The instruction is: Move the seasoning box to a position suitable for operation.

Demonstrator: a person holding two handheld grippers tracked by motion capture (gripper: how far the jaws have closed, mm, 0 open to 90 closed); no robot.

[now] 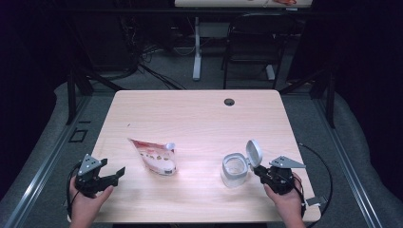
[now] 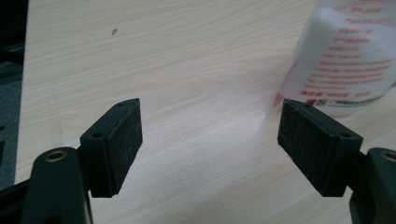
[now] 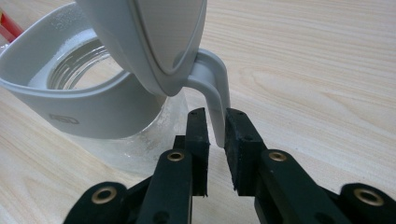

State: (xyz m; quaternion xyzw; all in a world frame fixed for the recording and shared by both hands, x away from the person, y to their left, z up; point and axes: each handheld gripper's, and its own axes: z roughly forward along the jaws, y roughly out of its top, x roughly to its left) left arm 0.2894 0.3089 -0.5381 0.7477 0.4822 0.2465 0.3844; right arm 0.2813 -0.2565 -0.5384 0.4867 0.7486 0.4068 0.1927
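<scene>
My right gripper pinches the open jar's lid tab, my left gripper gapes empty, so the pouch remains unpoured.

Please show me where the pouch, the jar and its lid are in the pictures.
pouch [image 1: 154, 156], high view, middle of its printed face.
jar [image 1: 234, 170], high view, its clear front wall.
lid [image 3: 154, 32], right gripper view, the grey outer face of the open flap.

The pouch carries rows of small red print in the left gripper view, too blurred to read. The jar's grey band bears a small embossed mark in the right gripper view, also illegible.
</scene>
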